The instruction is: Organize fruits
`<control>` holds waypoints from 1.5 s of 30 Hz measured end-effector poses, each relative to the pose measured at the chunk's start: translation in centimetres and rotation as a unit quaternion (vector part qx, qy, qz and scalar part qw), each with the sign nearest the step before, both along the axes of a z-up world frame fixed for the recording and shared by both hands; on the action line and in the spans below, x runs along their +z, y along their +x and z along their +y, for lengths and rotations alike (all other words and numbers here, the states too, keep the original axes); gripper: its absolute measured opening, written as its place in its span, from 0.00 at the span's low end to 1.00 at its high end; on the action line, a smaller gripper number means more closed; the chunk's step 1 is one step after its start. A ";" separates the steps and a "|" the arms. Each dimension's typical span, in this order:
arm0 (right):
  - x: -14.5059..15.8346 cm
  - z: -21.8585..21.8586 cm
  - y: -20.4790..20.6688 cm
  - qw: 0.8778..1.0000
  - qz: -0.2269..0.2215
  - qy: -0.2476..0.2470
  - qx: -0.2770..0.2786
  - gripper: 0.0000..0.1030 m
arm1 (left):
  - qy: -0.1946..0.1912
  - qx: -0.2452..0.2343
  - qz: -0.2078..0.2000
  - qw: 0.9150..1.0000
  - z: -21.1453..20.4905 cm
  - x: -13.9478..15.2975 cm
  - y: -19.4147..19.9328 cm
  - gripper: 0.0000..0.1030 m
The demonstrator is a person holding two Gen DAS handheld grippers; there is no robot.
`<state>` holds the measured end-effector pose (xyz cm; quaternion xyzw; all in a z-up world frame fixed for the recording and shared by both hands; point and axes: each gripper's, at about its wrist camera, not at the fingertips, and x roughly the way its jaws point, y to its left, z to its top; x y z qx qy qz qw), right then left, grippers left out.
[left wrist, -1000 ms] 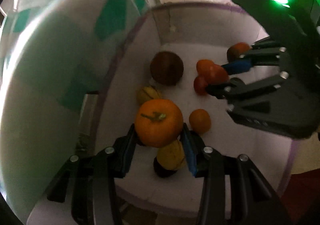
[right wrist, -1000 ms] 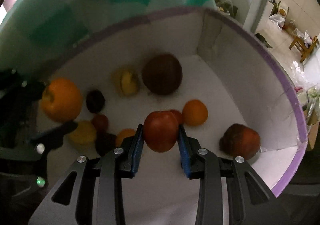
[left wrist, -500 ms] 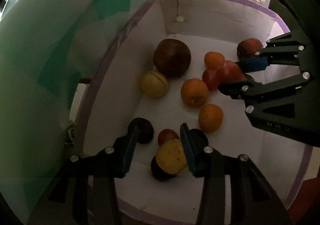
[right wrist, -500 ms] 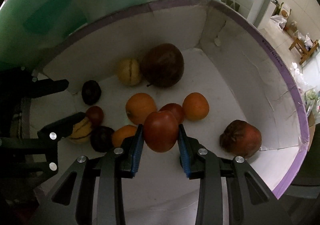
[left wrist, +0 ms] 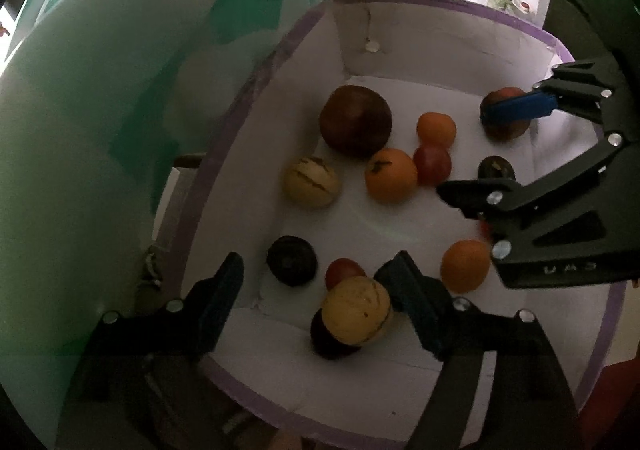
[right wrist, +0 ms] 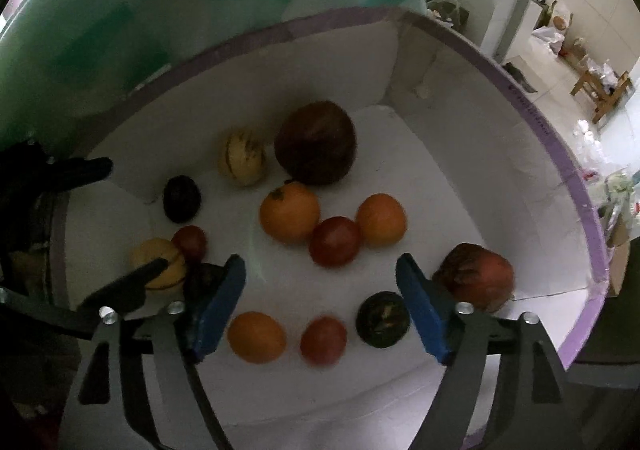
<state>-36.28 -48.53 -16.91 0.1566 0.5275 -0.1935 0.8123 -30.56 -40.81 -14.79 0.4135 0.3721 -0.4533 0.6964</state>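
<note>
Change since earlier frames: your left gripper (left wrist: 316, 282) held a large orange a second ago; that orange (right wrist: 289, 217) now lies on the box floor beside a red tomato (right wrist: 335, 241). Your right gripper (right wrist: 320, 302) held a red tomato half a second ago; a blurred tomato (right wrist: 323, 340) now lies just below its opening jaws.

Left gripper: released, jaws opening, nothing pressed between the pads. A striped yellow melon (left wrist: 356, 310) sits between and just ahead of the fingers, resting on a dark fruit (left wrist: 328, 338).

Right gripper: released, jaws opening, no contact with any fruit. A small orange (right wrist: 256, 336) lies near its left finger, a dark green fruit (right wrist: 383, 319) near its right finger.

Container: white box with a purple rim (right wrist: 560, 170), walls high enough to keep round fruit from rolling out; both of your grippers point down into it, probably so fruit drops a short way.

Ahead of the right gripper: large brown fruit (right wrist: 316, 142), second striped melon (right wrist: 242, 158), another orange (right wrist: 381, 219).

To its right: reddish pomegranate-like fruit (right wrist: 474, 276), against the wall.

Task's fruit: all in view lie loose inside the box, unsorted by kind.

Judgement: both drops look complete; you likely need to lift clear next.
</note>
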 end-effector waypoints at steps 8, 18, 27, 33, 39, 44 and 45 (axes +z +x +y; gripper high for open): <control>1.5 -1.1 -0.5 0.998 0.001 -0.053 -0.042 0.84 | -0.015 -0.013 -0.046 0.999 0.5 1.7 -1.8 0.84; 1.3 -3.8 -1.6 0.992 0.011 -0.050 -0.112 0.84 | -0.031 -0.043 0.024 0.998 1.5 3.1 -2.6 0.97; 0.1 -4.0 -1.4 0.993 0.015 -0.032 -0.116 0.84 | -0.012 -0.030 0.056 0.998 1.5 2.2 -2.1 0.96; -0.1 -4.1 -1.2 0.993 0.015 -0.024 -0.117 0.84 | -0.007 -0.033 0.057 0.998 1.5 2.4 -2.2 0.96; -0.5 -4.3 -1.0 0.993 0.018 -0.023 -0.115 0.84 | -0.004 -0.034 0.060 0.998 1.4 2.2 -2.1 0.96; -0.6 -4.1 -0.9 0.993 0.020 -0.022 -0.115 0.84 | -0.003 -0.032 0.062 0.998 1.4 2.0 -2.0 0.96; -0.6 -4.2 -0.9 0.993 0.020 -0.022 -0.114 0.84 | -0.003 -0.031 0.063 0.998 1.4 2.0 -2.0 0.96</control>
